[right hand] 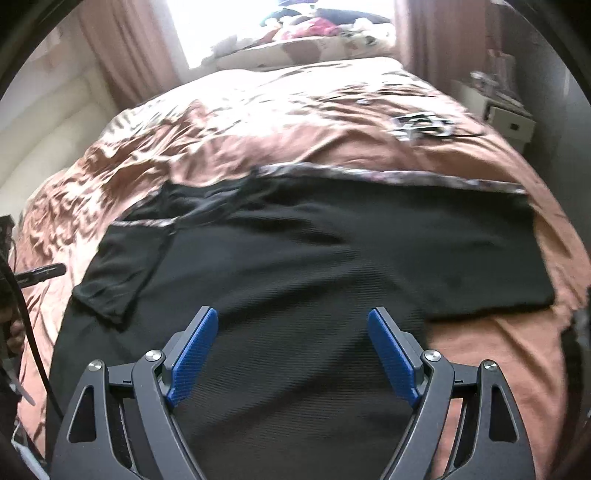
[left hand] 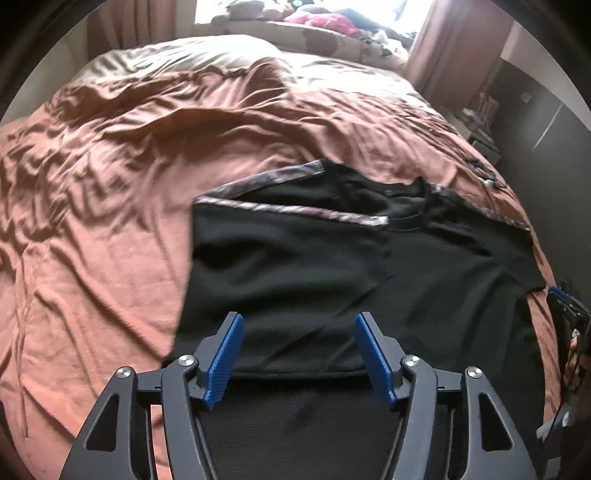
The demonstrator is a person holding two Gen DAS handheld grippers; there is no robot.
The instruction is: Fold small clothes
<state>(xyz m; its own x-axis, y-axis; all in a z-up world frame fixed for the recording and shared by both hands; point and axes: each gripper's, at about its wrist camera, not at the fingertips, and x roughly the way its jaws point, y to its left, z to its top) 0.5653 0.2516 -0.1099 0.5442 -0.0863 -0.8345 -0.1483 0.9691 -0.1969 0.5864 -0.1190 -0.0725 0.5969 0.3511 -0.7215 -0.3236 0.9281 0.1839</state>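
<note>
- A black shirt (left hand: 424, 280) lies spread on a bed covered with a wrinkled rust-brown sheet (left hand: 110, 177); the shirt is the landmark here.
- In the left wrist view, the sleeve (left hand: 280, 251) on the shirt's left side is folded inward over the body of the shirt, its patterned pale trim (left hand: 291, 210) running across the dark fabric.
- In the right wrist view, the other sleeve (right hand: 461, 254) lies stretched out flat to the right of the shirt's body, a patterned trim (right hand: 388, 175) along its far edge.
- The left tool (left hand: 299, 354) hangs above the near part of the shirt with its blue pads (left hand: 225, 363) apart; nothing sits between them and they do not touch the cloth.
- The right tool (right hand: 293, 354) likewise hangs over the shirt's near middle, its blue pads (right hand: 192, 360) spread wide, with nothing gripped.
- Beyond the shirt, on the far right part of the sheet, lies a small blurred black-and-white thing (right hand: 421, 125); what it is cannot be told.
- Past the far end of the bed, beyond the shirt, a bright window (right hand: 280, 22) stands between brownish curtains (right hand: 125, 48), with a heap of coloured items (left hand: 325, 18) below it.
</note>
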